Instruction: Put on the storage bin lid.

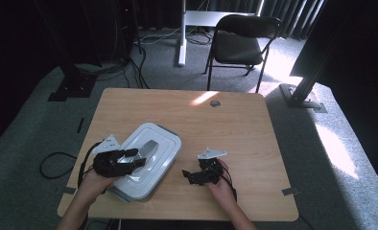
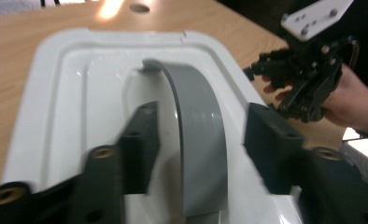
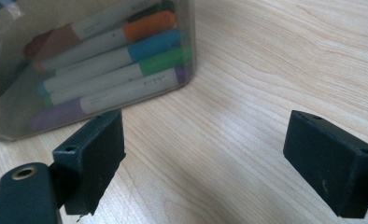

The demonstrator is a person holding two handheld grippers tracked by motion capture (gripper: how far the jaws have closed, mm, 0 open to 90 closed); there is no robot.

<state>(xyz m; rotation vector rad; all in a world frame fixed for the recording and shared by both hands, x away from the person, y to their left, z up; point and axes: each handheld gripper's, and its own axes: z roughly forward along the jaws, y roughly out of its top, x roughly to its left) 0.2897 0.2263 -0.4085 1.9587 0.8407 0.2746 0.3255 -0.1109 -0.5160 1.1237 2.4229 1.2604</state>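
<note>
- Lid (image 1: 151,143) sits flat on the clear storage box (image 3: 14,121), which lies at the near left of the wooden table (image 1: 235,124); judging from that, the box isn't opened yet and the lid is what's left to deal with.
- Left gripper (image 2: 198,140) is right over the lid, its jaws standing either side of the grey handle (image 2: 196,126) and clear of it, so they're apart and nothing is clamped.
- Right gripper (image 3: 203,154) hangs just beside the box's right side, low over bare wood, jaws spread wide and empty.
- Through the box wall, felt-tip markers (image 3: 112,70) lie stacked on their sides, caps in orange, blue, green and purple.
- My read: the handle is lined up for a pinch, and the lift is the step ahead.
- Around the scene: a dark folding chair (image 1: 242,40) beyond the far edge, cables (image 1: 129,62) on the grey carpet, a small round grommet (image 1: 215,103) near the table's far side.
- Nothing on the tabletop blocks either hand.
</note>
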